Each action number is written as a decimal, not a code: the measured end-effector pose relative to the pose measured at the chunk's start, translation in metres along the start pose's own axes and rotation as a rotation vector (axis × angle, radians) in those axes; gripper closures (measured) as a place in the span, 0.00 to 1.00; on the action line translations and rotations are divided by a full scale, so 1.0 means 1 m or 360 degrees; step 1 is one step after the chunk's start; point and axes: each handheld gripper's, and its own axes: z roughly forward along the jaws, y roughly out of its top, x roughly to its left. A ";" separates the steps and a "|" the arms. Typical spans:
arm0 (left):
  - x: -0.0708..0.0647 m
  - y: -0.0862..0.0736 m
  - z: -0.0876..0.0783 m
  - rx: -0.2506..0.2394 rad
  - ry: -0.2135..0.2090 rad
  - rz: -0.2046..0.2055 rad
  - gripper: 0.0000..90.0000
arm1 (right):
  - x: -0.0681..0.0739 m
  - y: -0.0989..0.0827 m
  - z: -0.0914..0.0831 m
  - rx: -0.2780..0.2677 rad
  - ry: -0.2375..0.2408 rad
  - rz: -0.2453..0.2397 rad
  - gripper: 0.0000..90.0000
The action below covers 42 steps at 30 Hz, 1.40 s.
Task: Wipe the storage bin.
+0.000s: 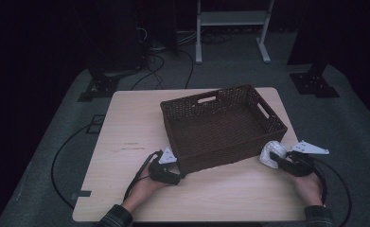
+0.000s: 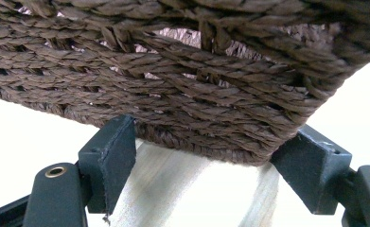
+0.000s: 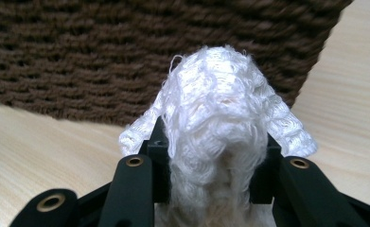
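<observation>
While a dark brown woven basket (image 1: 223, 125) sits at an angle on a pale wooden table (image 1: 126, 142), a person works a hand-held gripper at each of its two near corners. At the basket's near left corner, the left gripper (image 1: 169, 166) has its black jaws spread around the woven corner (image 2: 206, 113); in the left gripper view the pads stand to either side of the weave, and whether they press on it cannot be told. Just off the basket's near right corner, the right gripper (image 1: 279, 158) is clamped on a bunched white knitted cloth (image 3: 215, 123), which bulges up and out between the jaws. That cloth hangs just outside the basket's wall, close to the tabletop. Plaid sleeves (image 1: 114, 217) show below the basket.
</observation>
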 end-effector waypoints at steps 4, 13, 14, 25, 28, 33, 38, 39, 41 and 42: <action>0.000 0.000 0.000 0.0000 0.0000 0.0000 0.26 | 0.001 -0.004 0.005 0.0056 0.0024 0.0002 0.68; 0.000 0.000 0.000 0.0000 -0.0002 -0.0005 0.26 | 0.006 -0.005 0.006 0.0063 0.0036 -0.0023 0.68; 0.000 0.000 0.000 0.0000 0.0000 -0.0001 0.26 | 0.006 -0.005 0.006 0.0063 0.0036 -0.0023 0.68; 0.000 0.000 0.000 -0.0001 -0.0002 -0.0006 0.26 | 0.012 0.012 -0.013 -0.0127 0.0035 -0.0024 0.68; 0.000 0.000 0.000 0.0000 -0.0002 -0.0006 0.27 | 0.014 0.019 -0.021 -0.0195 0.0037 -0.0039 0.68; 0.000 0.000 0.000 0.0000 -0.0002 -0.0005 0.26 | 0.017 0.026 -0.032 -0.0281 0.0046 -0.0046 0.68; 0.000 0.000 0.000 0.0000 0.0000 0.0001 0.27 | 0.018 0.028 -0.033 -0.0287 0.0060 -0.0042 0.68; 0.000 0.000 0.000 0.0000 0.0000 0.0001 0.26 | 0.018 0.028 -0.033 -0.0287 0.0060 -0.0042 0.68; 0.000 0.000 0.000 0.0000 0.0000 0.0000 0.26 | 0.020 0.027 -0.029 -0.0266 0.0063 -0.0053 0.68; 0.000 0.000 0.000 0.0000 0.0000 0.0000 0.27 | 0.020 0.026 -0.028 -0.0261 0.0066 -0.0054 0.68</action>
